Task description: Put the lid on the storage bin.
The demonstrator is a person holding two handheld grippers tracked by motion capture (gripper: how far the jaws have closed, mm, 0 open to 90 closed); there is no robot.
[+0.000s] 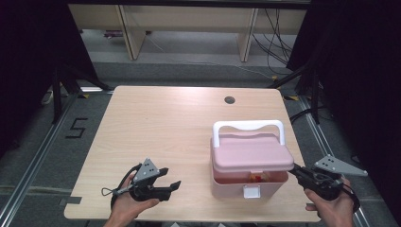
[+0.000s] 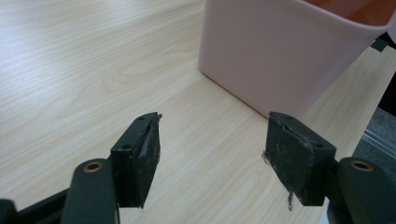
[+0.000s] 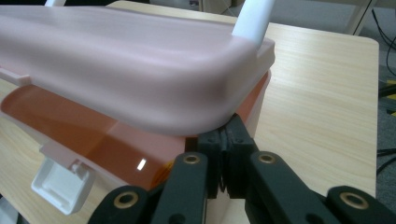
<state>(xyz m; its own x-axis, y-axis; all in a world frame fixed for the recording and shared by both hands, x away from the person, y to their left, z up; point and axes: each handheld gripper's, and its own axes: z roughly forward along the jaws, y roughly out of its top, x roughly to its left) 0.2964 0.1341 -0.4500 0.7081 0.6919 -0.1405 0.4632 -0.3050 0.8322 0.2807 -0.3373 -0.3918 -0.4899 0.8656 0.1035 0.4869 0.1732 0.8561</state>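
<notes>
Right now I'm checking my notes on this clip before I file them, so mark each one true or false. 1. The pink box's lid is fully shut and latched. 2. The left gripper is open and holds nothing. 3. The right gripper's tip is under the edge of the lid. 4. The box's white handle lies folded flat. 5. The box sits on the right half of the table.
1. False. The lid of the pink box is raised at the front, and the white latch hangs loose.
2. True. The left gripper is open over bare table.
3. True. The right gripper is shut, tucked under the lid's corner.
4. False. The white handle stands up.
5. True.
</notes>
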